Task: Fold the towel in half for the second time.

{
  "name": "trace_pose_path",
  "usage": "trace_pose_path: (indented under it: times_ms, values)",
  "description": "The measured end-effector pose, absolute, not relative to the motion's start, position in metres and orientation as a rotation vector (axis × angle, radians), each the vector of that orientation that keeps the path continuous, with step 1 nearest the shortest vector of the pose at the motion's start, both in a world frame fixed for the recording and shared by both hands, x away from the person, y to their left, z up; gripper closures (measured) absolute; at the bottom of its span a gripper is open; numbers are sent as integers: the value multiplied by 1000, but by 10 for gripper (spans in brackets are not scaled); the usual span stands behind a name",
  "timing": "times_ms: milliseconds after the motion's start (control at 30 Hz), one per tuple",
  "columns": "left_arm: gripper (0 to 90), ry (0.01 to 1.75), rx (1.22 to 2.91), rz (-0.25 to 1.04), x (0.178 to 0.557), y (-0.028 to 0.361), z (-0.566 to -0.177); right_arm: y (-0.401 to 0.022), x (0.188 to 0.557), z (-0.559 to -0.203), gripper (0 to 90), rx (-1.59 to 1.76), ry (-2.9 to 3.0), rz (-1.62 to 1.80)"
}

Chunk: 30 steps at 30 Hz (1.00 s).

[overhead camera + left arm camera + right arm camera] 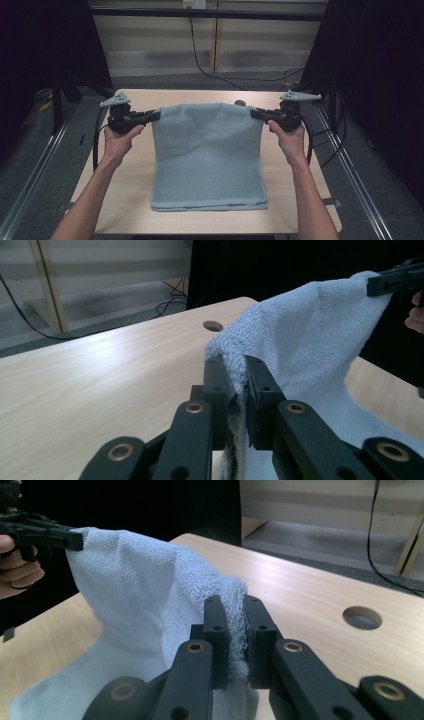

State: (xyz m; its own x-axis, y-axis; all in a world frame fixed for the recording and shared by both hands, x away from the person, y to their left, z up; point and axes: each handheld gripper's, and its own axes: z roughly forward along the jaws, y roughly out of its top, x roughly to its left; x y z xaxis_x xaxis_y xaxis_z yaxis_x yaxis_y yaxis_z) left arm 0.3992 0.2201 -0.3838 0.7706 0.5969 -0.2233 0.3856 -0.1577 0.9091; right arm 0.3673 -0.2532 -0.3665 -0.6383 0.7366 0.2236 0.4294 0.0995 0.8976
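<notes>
Towel (210, 155) on table (295, 200), centre; near part lying flat, far edge lifted. Left gripper (152, 116) at far-left corner, right gripper (256, 113) at far-right corner. Hole (240, 103) in table beyond towel.

1 towel (207, 155), 2 grippers: left (156, 116) & right (253, 113), 1 table (125, 200).

The high view is dim overall, with the room's sides falling into near black. Soft light from above brightens the counter (295, 200) and the towel (207, 155), which casts only a faint shadow at its near edge. The picture looks slightly soft and grainy. In both gripper views a pale sheen lies across the counter's wood, the towel's weave is fairly sharp, and the black links at the bottom edge blur. Backgrounds there are dark.
</notes>
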Motion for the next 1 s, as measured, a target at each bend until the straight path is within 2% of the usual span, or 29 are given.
trace_pose_path:
  times_ms: [400,767,1000]
  values:
    - [818,746,1807,179,355,228,-408,-264,318,-397,829,1148,2162,1523]
    - [813,734,1813,116,316,238,-424,-260,272,-408,827,1100,2231,1491]
    - [802,726,1916,61,289,241,-445,-258,247,-427,814,1113,2293,1448]
